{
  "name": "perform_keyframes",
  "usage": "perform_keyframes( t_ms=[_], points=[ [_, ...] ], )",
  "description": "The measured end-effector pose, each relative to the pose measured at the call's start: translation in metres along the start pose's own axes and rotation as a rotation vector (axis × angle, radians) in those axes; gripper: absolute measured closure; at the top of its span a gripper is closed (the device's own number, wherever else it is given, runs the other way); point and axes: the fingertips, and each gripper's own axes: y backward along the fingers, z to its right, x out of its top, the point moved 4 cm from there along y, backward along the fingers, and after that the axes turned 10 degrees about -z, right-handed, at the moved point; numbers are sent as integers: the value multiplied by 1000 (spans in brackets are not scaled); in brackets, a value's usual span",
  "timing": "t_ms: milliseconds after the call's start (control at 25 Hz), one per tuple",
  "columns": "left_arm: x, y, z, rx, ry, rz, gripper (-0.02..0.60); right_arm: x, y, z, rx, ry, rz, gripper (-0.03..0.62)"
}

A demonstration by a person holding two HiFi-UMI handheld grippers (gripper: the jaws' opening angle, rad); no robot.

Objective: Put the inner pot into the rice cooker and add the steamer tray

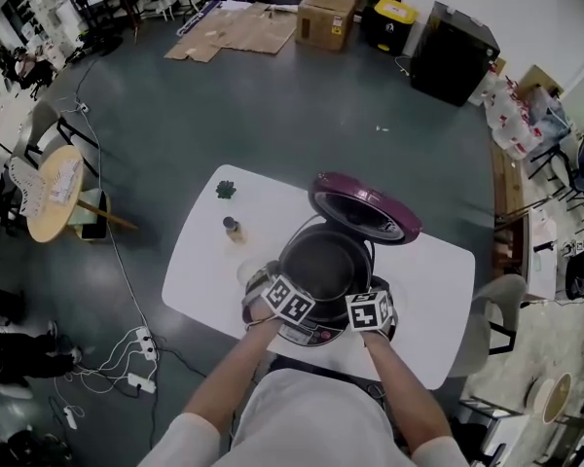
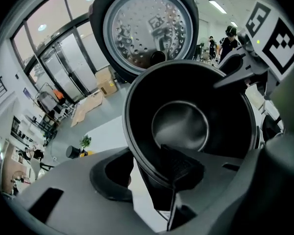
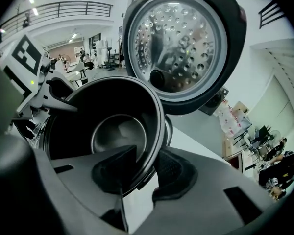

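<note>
Left tongs (image 2: 147, 173), right tongs (image 3: 147, 173) spread astride one inner pot (image 2: 181, 121) rim; only head view showed one small bottle (image 1: 232, 228) on tabletop (image 1: 200, 270).

inner pot (image 1: 323, 264) in rice cooker (image 1: 312, 336) | rice cooker on table (image 1: 209, 272)

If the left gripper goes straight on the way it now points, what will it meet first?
The inner pot: its rim sits between the left gripper's open tongs, so that rim would probably stop it almost at once.

Open lab hall: cardboard boxes (image 1: 329, 8) stood far beyond the left claw (image 1: 290, 285); power strips (image 1: 141, 341) lay on the floor (image 1: 273, 105) to its left.
</note>
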Motion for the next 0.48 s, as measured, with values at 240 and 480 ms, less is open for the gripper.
perform_keyframes(
  t_ms=[240, 480],
  points=[
    [4, -9, -6, 85, -104, 3, 307, 8, -4, 3, -40, 3, -16, 464],
    [3, -22, -8, 26, -84, 7, 272, 9, -17, 5, -99, 46, -61, 441]
  ],
)
